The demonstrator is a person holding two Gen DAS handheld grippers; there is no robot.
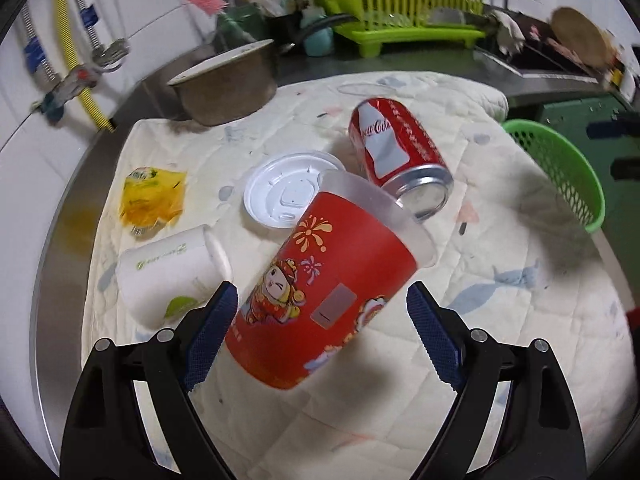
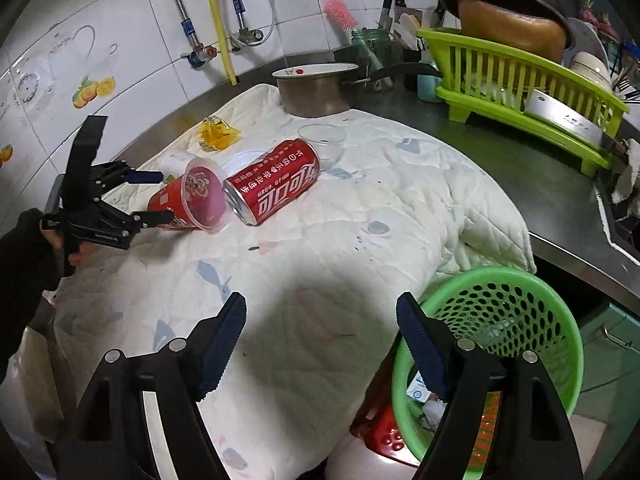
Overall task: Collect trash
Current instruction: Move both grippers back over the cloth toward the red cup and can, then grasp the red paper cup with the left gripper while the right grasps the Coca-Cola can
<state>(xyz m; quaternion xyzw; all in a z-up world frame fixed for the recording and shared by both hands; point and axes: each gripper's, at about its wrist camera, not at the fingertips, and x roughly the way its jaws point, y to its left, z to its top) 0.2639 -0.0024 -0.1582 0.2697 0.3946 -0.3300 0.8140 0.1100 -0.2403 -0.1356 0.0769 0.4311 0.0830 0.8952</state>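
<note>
- Left wrist view: the left gripper has its fingers spread wide, and the red cup lies on its side between them on the quilted cloth. Whether the left pad touches the cup wall I cannot tell; the right pad stands clear, so nothing is clamped.
- The cup's long axis runs away from the fingers, base nearest the camera, open rim leaning against the cola can, so the fingers straddle it across its width.
- A white lid, a white paper cup and a yellow wrapper lie just beside it.
- Right wrist view: the right gripper is also spread and empty, hovering near the green basket, well apart from the cup.
- The left hand is plainly nearer; closing across the cup looks like the next step.
</note>
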